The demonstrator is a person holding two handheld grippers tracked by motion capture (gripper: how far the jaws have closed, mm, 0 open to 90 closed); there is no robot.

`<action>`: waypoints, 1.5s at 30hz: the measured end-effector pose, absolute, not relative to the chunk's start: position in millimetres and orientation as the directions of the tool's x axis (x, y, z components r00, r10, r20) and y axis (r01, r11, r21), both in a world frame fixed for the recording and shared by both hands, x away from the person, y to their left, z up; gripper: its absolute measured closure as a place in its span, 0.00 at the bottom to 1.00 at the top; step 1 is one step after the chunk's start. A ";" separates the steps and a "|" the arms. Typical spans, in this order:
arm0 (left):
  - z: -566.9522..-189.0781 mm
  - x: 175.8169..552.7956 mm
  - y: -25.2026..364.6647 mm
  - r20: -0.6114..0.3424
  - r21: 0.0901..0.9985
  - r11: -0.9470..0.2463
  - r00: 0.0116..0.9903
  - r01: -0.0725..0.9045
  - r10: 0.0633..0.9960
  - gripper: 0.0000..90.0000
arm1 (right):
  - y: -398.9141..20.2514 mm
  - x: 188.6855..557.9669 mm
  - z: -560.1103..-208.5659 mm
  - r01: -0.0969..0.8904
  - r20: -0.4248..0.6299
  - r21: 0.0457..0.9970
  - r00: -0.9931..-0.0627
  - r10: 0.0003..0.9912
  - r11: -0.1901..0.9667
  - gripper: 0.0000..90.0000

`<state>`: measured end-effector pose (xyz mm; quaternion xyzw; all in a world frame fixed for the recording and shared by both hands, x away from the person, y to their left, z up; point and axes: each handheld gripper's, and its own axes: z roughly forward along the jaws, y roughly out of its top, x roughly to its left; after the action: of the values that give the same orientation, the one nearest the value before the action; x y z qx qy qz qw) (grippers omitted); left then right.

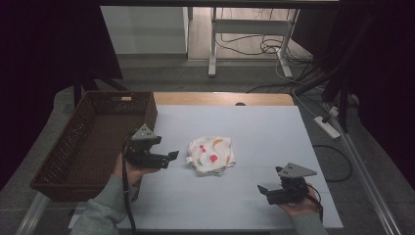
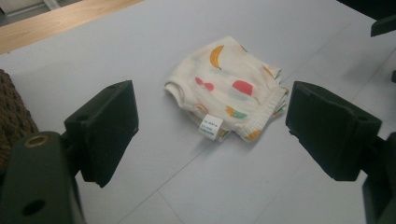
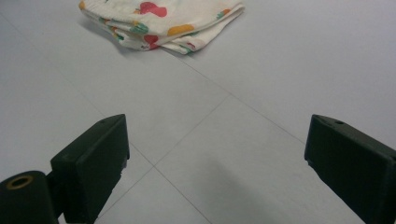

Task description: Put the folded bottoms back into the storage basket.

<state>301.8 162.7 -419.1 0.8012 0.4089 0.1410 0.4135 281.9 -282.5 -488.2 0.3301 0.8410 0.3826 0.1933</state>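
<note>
Left gripper view shows the folded cloth's white tag, unreadable from above; both grippers' jaws gape empty

We note two black grippers: left gripper and right gripper, each topped by a grey three-cornered plate and trailing a black cable. Jaws are blocky, matte black; a brass-ringed hole marks each body. We record grey sleeves.

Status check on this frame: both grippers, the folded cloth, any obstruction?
Left gripper open, aimed at folded cream cloth with coloured shapes. Right gripper open, farther back. Cloth flat on grey table, untouched. Nothing between.
</note>
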 end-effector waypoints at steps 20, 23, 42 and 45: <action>-431.3 331.8 143.7 -0.120 0.739 -0.342 0.613 0.581 0.781 0.18 | -282.1 283.4 -489.6 0.406 -0.074 0.767 -0.714 0.697 0.497 0.08; -431.7 334.6 140.9 -0.117 0.736 -0.348 0.615 0.581 0.780 0.18 | -282.2 283.3 -489.4 0.405 -0.075 0.767 -0.713 0.697 0.497 0.08; -438.2 358.3 125.4 -0.123 0.716 -0.364 0.621 0.596 0.774 0.18 | -282.3 282.9 -489.2 0.405 -0.072 0.769 -0.715 0.695 0.495 0.08; -439.8 360.9 123.3 -0.120 0.710 -0.371 0.622 0.599 0.774 0.18 | -282.5 283.1 -489.2 0.406 -0.070 0.769 -0.715 0.696 0.494 0.08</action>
<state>360.9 123.3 -439.8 0.8195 0.4188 0.1175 0.3731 283.1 -282.5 -489.2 0.3265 0.8433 0.3826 0.1896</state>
